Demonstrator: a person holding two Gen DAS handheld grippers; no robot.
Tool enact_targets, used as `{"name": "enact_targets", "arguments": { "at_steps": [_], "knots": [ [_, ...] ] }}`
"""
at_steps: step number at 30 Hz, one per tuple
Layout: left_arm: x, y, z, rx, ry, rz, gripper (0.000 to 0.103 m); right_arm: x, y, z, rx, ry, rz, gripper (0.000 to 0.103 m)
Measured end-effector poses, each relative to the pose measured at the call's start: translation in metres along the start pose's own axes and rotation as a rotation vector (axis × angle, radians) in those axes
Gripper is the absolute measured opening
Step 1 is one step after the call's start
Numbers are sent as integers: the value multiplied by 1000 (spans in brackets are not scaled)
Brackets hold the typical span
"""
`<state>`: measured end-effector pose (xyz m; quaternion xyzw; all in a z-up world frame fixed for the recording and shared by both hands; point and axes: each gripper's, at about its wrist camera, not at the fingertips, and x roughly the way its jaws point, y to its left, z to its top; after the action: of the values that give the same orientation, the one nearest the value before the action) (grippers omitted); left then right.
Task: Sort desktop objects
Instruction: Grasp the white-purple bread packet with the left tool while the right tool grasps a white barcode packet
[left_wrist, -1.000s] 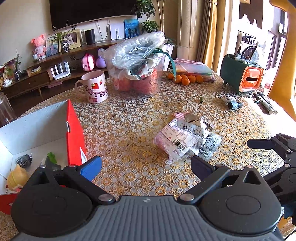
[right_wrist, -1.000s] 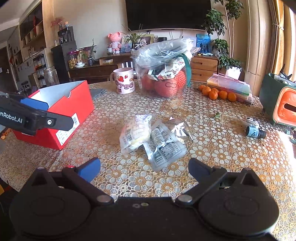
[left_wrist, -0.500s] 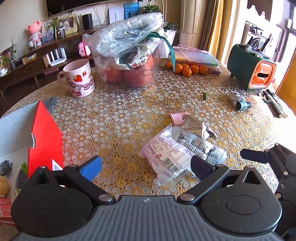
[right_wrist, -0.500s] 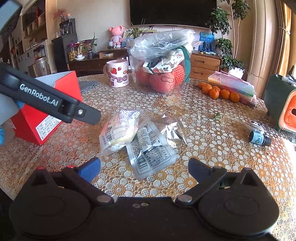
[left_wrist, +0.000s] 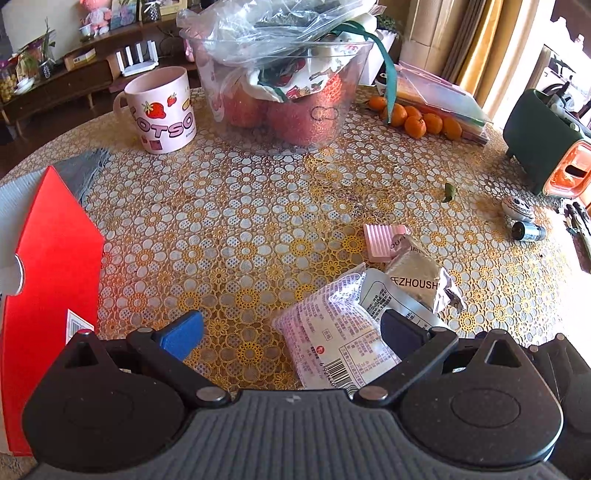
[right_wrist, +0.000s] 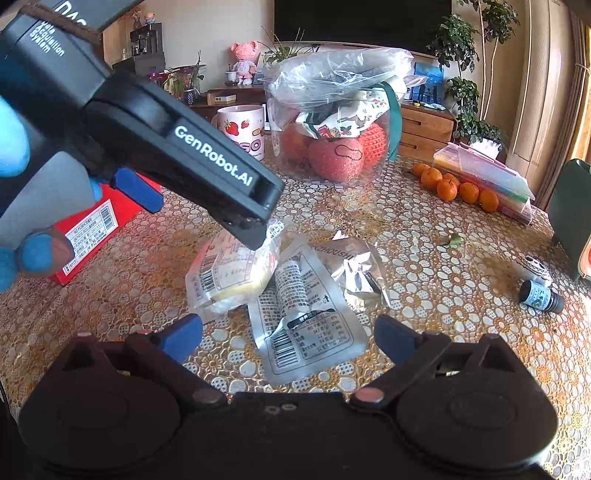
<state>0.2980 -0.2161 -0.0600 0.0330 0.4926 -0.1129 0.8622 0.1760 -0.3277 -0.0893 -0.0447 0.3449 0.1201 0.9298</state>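
Note:
Three snack packets lie in a pile on the lace tablecloth: a pale one with a barcode (left_wrist: 332, 343) (right_wrist: 232, 269), a clear printed one (right_wrist: 303, 317) and a crumpled silver one (left_wrist: 417, 280) (right_wrist: 354, 266). A pink ridged eraser-like block (left_wrist: 380, 242) lies just beyond them. My left gripper (left_wrist: 291, 328) is open and hovers low over the pale packet; it also shows in the right wrist view (right_wrist: 207, 206). My right gripper (right_wrist: 288, 332) is open and empty, just short of the clear packet. A red box (left_wrist: 48, 277) stands at the left.
A strawberry mug (left_wrist: 162, 110), a clear bowl of fruit under plastic (left_wrist: 284, 85), small oranges (left_wrist: 421, 122), a green and orange holder (left_wrist: 546, 144), a small dark bottle (left_wrist: 528, 232) and a painted pebble (left_wrist: 517, 208) stand around the table.
My left gripper has moved forward and to the right, down over the packets, away from the red box. My right gripper has edged closer to the pile. Both stay open.

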Motion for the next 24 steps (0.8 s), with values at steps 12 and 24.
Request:
{"name": "enact_targets", "arguments": {
  "at_steps": [12,24],
  "knots": [
    [25,-7,-6,-19,28,-10,103,18,1,-3,-21,22,-6,93],
    [31,9,-8,-64,47,-76,100,25,-3,-9,-10,39,-25,78]
  ]
}}
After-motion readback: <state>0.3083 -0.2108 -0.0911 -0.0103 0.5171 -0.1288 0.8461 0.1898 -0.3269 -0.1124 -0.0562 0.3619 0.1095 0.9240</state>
